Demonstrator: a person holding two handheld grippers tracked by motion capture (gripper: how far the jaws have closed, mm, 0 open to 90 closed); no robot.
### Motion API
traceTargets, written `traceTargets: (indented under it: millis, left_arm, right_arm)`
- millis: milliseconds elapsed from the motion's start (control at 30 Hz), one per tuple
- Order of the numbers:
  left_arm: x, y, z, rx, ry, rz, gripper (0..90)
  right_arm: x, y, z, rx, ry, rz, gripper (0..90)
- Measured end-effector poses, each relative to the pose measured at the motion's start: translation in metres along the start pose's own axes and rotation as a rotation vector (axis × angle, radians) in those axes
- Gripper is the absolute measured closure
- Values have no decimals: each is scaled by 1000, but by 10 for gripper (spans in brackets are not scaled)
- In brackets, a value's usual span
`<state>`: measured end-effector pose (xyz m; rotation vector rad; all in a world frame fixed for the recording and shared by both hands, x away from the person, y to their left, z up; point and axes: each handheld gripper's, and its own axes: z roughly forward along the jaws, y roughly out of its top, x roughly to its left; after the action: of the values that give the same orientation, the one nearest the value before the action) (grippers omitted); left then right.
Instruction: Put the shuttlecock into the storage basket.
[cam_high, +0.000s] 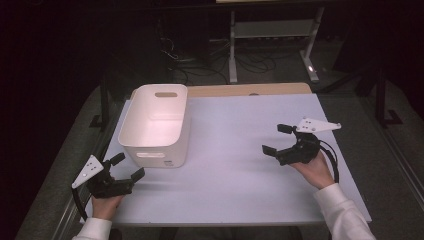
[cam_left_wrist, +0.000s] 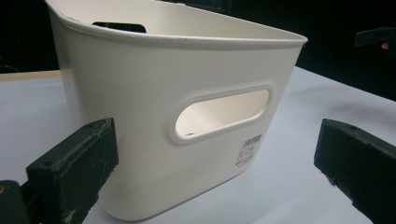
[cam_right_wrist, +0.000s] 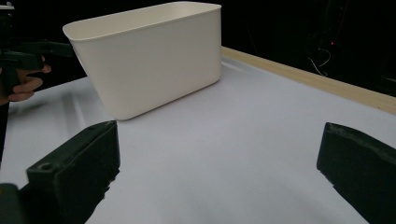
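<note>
Left hand-held gripper (cam_high: 126, 168) has its jaws spread, empty, just beside the near end of the white bin (cam_high: 156, 125). Right hand-held gripper (cam_high: 276, 138) likewise agape, well apart from the bin on the bench (cam_high: 240, 190). Approach step, I'd judge; next: close on the near wall. Left gripper view shows the handle slot (cam_left_wrist: 222, 113) and barcode label (cam_left_wrist: 249, 148) (unreadable from the high view).

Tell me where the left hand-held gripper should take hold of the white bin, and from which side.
Grip the white bin at its near end wall, probably on the rim just above the handle slot. Come from the person's side, where the left hand-held gripper already faces that wall with jaws open. The thin wall there suits one jaw inside and one outside.
</note>
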<state>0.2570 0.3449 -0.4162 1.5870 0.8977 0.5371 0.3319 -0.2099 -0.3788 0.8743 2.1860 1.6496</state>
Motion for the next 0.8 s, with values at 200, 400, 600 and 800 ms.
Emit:
traceTargets:
  millis: [200,400,600,800]
  left_arm:
    - [0,0,0,-2,0,-2,0]
    - [0,0,0,-3,-2,-1,0]
    - [0,0,0,-8,-3,-2,0]
    - [0,0,0,-6,-5,2,0]
  right_arm:
    - [4,-6,-8,-12,-7,-3,0]
    - [3,-14,-16,-16,-29,-7,0]
    - [1,-22,-26,-31,-48,5,0]
    - [0,-31,-35,-26,-63,4,0]
